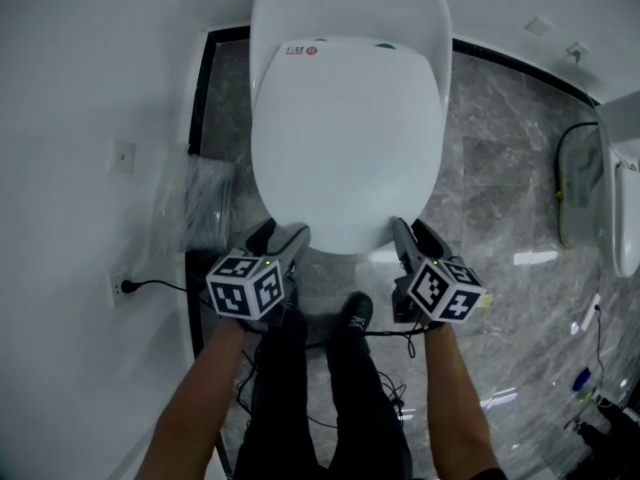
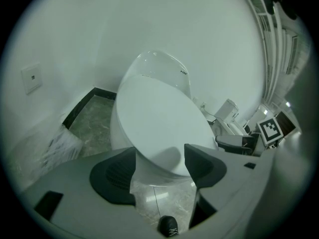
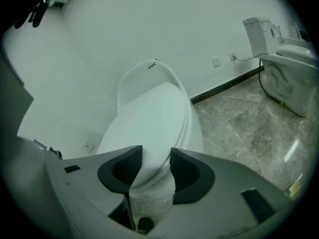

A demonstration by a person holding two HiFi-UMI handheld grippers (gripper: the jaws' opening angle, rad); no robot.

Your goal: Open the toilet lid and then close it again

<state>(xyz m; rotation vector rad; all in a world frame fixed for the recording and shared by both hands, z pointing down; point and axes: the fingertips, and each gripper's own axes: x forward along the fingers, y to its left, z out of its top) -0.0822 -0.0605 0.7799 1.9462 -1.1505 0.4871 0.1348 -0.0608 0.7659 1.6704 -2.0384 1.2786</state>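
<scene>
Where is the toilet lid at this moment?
The toilet lid lies closed at the upper centre of the head view. Its front edge is just ahead of the left gripper and right gripper, with the white wall on its left.

Glossy, probably plastic toilet lid (image 1: 345, 148); polished stone floor (image 1: 500, 188).

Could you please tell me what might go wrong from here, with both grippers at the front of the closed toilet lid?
The lid is smooth and rounded, and the left gripper and right gripper are both open at its front edge, so a shallow grip could slip off when lifting.
Lifting unevenly from the two sides might twist the lid.
Cables lie on the floor by the person's shoe and could snag a step.
</scene>
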